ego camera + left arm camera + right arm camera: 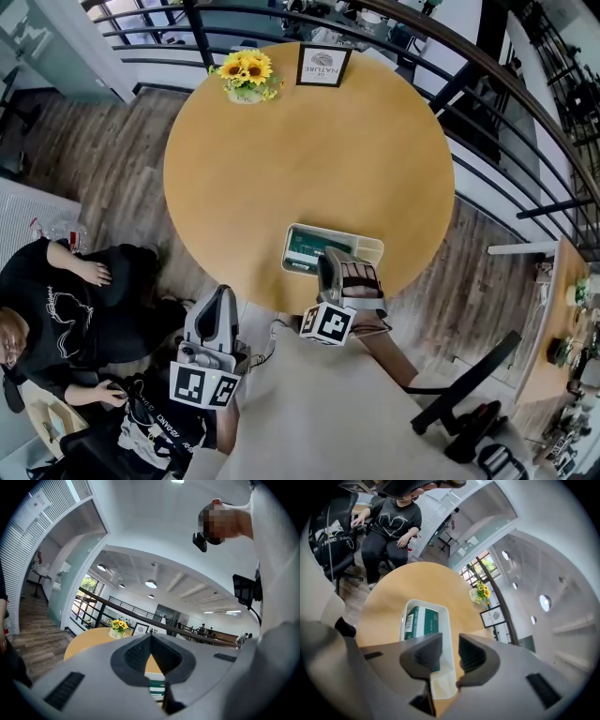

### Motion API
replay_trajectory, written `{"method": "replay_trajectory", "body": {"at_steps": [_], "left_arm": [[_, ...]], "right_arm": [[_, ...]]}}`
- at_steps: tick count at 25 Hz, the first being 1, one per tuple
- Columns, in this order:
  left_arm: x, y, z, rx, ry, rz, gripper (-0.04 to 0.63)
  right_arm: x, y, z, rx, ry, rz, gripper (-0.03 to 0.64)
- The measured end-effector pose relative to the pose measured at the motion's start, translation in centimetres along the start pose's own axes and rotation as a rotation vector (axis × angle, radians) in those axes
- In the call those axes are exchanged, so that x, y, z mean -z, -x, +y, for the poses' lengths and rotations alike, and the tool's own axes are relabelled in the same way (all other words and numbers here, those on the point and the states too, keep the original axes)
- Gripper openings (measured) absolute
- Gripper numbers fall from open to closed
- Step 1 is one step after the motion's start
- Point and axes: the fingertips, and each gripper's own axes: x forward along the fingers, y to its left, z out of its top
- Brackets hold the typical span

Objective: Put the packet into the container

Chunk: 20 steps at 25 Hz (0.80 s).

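The green packet (314,247) is being carried by the white container (372,247), lying flat inside it and filling most of it; one end of the container is being left bare. The container is being borne by the round tabletop (309,150), close to its near edge.

The right claw (330,266) is being held just above the container's bare end, tilted downward; in the right gripper view its jaws are being kept partly apart with a narrow gap, and nothing is being gripped between them, the packet (421,623) and the container's rim (444,620) being seen beyond the right claw (450,641).

The left claw (223,294) is being held off the tabletop's edge, well apart from the container; in the left gripper view the tips of the left claw (151,637) are being pressed together, with nothing between them.

Sunflowers (246,73) and a framed sign (323,66) are being displayed at the tabletop's far edge; a chair beside the tabletop is being occupied by a person (66,300).
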Motion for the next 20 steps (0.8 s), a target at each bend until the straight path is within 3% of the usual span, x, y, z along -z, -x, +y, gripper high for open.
{"method": "replay_trajectory", "body": {"at_steps": [2, 10, 14, 20], "left_arm": [[0.2, -0.1, 0.0, 0.011, -0.002, 0.001, 0.005], [-0.8, 2.7, -2.3, 0.071, -0.028, 0.008, 0.005], [-0.9, 3.5, -3.8, 0.139, -0.044, -0.013, 0.005], [-0.3, 5.5, -6.2, 0.227, -0.048, -0.032, 0.005]], "right_arm": [[-0.5, 0.4, -1.3, 0.090, -0.001, -0.026, 0.013], [-0.9, 6.0, -2.0, 0.171, -0.143, -0.081, 0.003], [-0.9, 9.2, -3.3, 0.200, -0.393, -0.171, 0.002], [0.2, 13.8, -3.4, 0.133, -0.806, -0.306, 0.003]]}}
